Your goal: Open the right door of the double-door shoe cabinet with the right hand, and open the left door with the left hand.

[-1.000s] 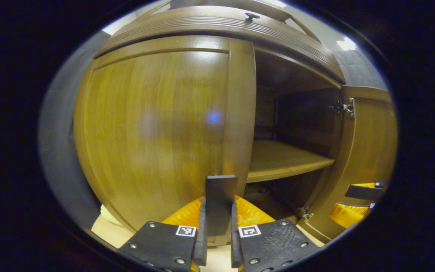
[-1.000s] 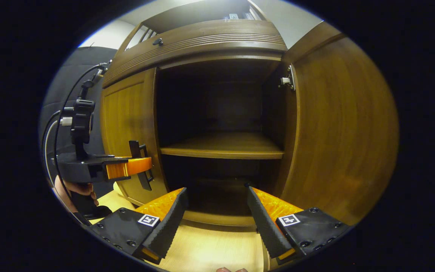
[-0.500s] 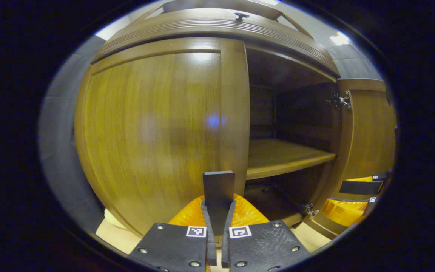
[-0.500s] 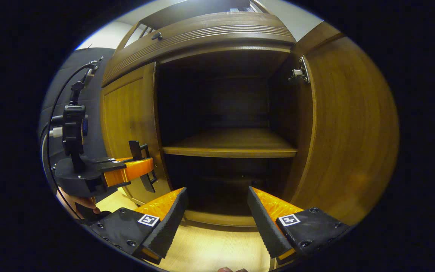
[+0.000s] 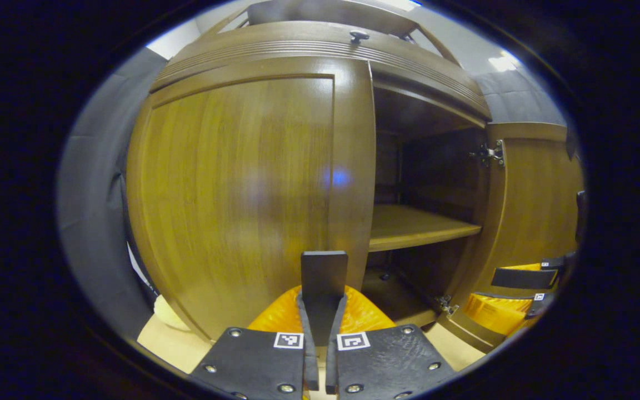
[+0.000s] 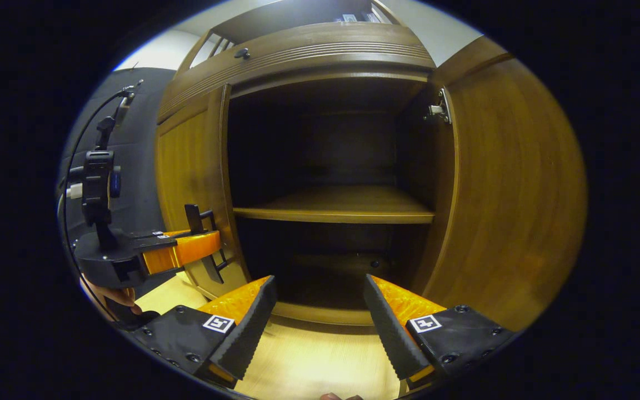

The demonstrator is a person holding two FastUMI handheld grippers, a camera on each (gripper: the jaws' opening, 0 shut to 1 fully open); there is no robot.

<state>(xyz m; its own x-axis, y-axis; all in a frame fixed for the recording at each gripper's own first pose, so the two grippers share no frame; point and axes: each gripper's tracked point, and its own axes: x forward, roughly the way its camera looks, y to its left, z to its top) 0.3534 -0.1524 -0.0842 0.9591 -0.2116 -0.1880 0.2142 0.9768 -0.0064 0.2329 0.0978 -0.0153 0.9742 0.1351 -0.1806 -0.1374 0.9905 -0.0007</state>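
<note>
Left gripper view placed the left door (image 5: 242,189) of the shoe cabinet (image 5: 320,47) across the centre and left of the frame. Its long axis ran vertically, and its flat front faced the camera. The panel was glossy brown wood with vertical grain and a plain raised frame. A dark, flat, upright handle (image 5: 324,278) stood at the door's lower right edge. The left tool (image 5: 316,355) was clenched on this handle, with both fingers pressing its sides at the bottom centre of the frame.

To the right, the cabinet interior stood exposed, with a horizontal wooden shelf (image 5: 414,228) crossing it. The right door (image 5: 536,205) stood swung outward at the right of the frame, its long axis vertical and a metal hinge (image 5: 489,154) at its upper inner edge. A small round knob (image 5: 359,36) sat on the ribbed moulding at the top.

Right gripper view showed the right tool (image 6: 320,333) released at the bottom centre, its ridged fingers (image 6: 248,328) spread well apart and holding nothing. It pointed into the dark opening above a pale wooden floor (image 6: 309,366). The right door (image 6: 514,189) filled the right of the frame, with its inner face toward the camera. At the left of the frame, the left tool (image 6: 200,244) gripped the handle (image 6: 196,239) on the left door (image 6: 189,172), held by a hand (image 6: 111,294) at lower left.
</note>
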